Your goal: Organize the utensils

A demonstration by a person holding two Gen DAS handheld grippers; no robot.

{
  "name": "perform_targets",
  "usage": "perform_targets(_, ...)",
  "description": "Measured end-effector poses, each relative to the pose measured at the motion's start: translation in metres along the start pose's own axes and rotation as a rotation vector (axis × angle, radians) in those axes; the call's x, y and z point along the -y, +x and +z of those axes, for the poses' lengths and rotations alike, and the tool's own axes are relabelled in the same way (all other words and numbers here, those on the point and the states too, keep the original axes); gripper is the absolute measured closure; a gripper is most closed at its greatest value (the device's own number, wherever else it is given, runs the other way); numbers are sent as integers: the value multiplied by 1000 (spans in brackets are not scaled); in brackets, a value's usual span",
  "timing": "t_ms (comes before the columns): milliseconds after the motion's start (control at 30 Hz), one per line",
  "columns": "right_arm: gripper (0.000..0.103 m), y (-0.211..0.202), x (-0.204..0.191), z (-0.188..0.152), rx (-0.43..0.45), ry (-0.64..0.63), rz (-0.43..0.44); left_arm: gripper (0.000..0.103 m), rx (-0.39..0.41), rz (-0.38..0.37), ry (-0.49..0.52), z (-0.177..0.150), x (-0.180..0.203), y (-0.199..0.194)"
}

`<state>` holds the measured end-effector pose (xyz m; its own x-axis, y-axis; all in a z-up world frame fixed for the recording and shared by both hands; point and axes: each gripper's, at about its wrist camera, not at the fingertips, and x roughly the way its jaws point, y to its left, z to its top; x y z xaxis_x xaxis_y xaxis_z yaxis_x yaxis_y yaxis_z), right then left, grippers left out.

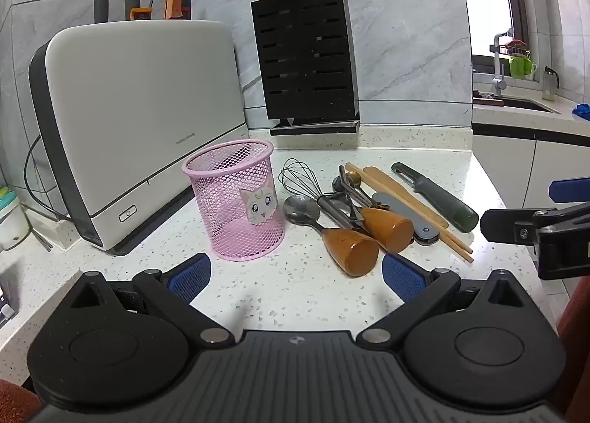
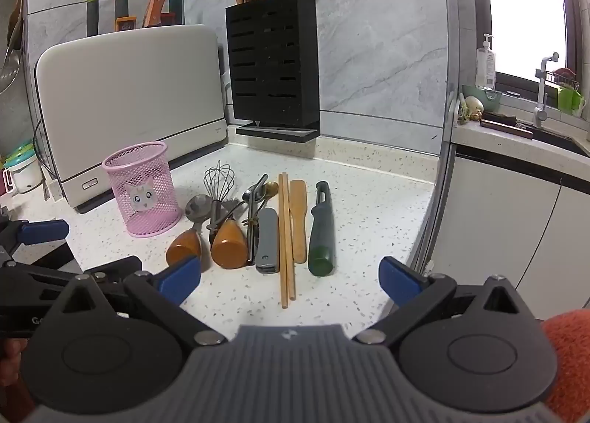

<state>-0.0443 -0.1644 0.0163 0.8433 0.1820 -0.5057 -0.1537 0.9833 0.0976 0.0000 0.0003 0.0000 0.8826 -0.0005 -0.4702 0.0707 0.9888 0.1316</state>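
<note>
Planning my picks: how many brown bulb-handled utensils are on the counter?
2, side by side right of the pink mesh cup: the left bulb handle, the right bulb handle. None seems hidden.

We held both grippers tipped somewhat downward, side by side and apart, over the counter (image 1: pixel 295 297). The left gripper (image 1: pixel 295 271) had its jaws spread wide, its blue pads (image 1: pixel 191 271) well apart with nothing between them. The right gripper (image 2: pixel 291 277) stood the same way, jaws wide and empty, its blue pads (image 2: pixel 400 279) far apart. In the left wrist view the right gripper (image 1: pixel 516 212) reached in from the right edge. In the right wrist view the left gripper (image 2: pixel 62 249) showed at the left edge. An orange-red sleeve (image 2: pixel 568 360) showed behind the right gripper.
</note>
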Motion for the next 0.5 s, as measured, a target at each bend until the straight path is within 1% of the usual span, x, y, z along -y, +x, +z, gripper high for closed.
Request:
perform_targets(33, 3, 0, 0, 0, 0, 1, 0, 0, -1, 10, 15, 0, 1, 0)
perform_targets(500, 3, 2, -3, -1, -7, -6, -8, 0, -4, 11, 6, 0, 1, 1)
